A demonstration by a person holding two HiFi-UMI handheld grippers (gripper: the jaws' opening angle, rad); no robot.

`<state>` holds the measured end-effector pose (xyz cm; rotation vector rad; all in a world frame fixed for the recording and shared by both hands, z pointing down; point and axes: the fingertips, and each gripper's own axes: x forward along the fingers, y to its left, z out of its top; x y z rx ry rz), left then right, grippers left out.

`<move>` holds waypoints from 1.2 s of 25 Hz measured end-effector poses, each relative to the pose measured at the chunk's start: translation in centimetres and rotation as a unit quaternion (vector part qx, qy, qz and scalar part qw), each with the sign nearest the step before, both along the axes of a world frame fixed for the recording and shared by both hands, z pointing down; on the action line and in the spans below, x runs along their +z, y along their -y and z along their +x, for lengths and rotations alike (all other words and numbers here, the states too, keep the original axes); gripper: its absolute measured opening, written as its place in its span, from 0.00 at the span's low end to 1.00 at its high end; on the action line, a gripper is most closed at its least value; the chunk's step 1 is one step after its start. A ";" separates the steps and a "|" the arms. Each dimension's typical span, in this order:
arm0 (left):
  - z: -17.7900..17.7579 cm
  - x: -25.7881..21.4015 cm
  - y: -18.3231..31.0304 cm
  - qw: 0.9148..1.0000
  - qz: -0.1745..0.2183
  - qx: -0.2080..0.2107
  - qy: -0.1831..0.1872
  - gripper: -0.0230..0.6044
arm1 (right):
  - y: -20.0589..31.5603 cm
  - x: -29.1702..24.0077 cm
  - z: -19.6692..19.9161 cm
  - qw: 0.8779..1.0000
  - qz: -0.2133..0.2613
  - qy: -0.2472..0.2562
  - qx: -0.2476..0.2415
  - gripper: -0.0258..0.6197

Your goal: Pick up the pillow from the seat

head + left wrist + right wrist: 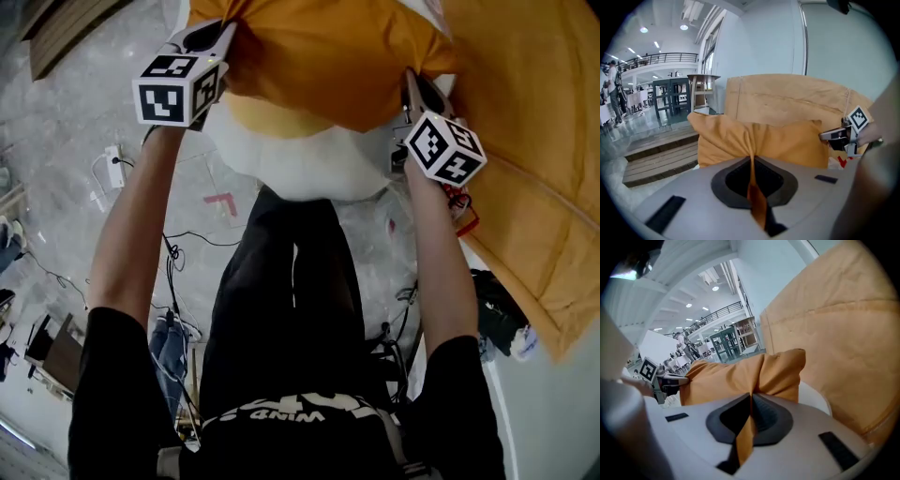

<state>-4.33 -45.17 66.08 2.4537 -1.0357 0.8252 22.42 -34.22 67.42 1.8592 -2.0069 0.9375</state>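
Orange pillow [328, 66], both edges pinched (fabric bunched), tan upholstery [544, 187] behind.

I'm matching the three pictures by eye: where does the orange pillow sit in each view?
Head view: pillow at top centre.
Left gripper view: pillow across the middle.
Right gripper view: pillow centre-left, mid-height.
Shared landmark: large tan cushion, right of the pillow in the head view, behind it in both gripper views.
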 end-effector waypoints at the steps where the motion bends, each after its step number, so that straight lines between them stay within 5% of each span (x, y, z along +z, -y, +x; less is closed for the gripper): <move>1: -0.2 -1.6 -0.1 1.000 0.003 -0.005 -0.001 0.06 | 0.3 -1.8 0.0 1.000 0.006 -0.004 -0.005 0.09; 15: -3.4 -23.4 -9.1 0.997 0.046 -0.042 -0.054 0.06 | -4.4 -23.0 -1.8 0.995 0.076 0.001 -0.058 0.09; 30: -7.8 -37.3 -19.8 0.983 0.142 -0.057 -0.098 0.06 | -13.0 -38.0 -6.1 0.977 0.191 0.013 -0.093 0.09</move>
